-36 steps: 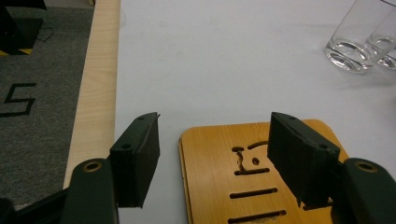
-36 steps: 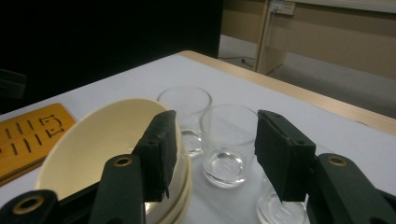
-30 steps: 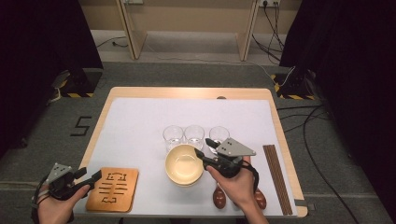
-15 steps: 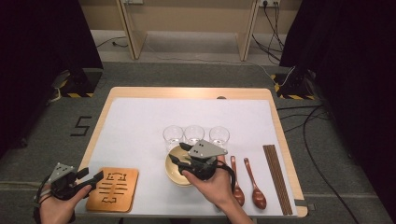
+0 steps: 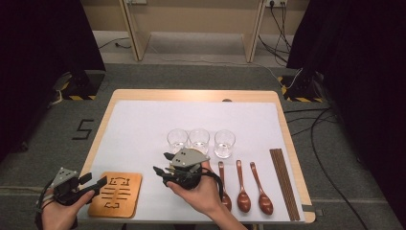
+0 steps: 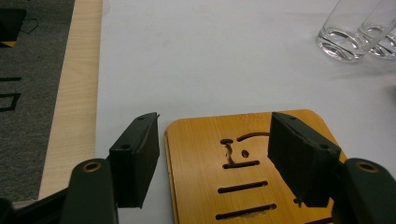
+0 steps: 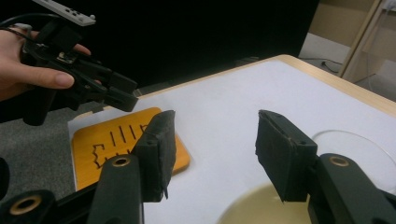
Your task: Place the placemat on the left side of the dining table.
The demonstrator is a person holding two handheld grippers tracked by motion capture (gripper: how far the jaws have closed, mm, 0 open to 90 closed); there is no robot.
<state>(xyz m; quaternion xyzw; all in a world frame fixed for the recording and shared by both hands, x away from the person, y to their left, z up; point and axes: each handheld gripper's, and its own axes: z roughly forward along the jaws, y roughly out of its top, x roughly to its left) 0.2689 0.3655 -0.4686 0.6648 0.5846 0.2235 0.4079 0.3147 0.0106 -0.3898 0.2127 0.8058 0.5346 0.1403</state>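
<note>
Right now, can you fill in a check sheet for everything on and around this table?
Surface: white sheet over a wooden table, clean.
Job's things: bamboo mat at near left; cream bowl just below the right gripper.
Clutter: three glasses, three wooden spoons, chopsticks, neatly lined up.
Grippers: left gripper open, jaws astride the mat's edge; right gripper open, nothing between its pads.
Cables: black cables on the floor right of the table.
Surroundings: dark curtains, wooden frame behind.

right gripper [image 7: 212, 149]: jaws apart, nothing between | cream bowl [image 7: 243, 207]: rim below the jaws | wooden trivet [image 7: 109, 140]: flat on white table cover [image 7: 261, 93], left | left gripper [image 7: 93, 86]: held in a hand [image 7: 28, 65], above trivet
</note>
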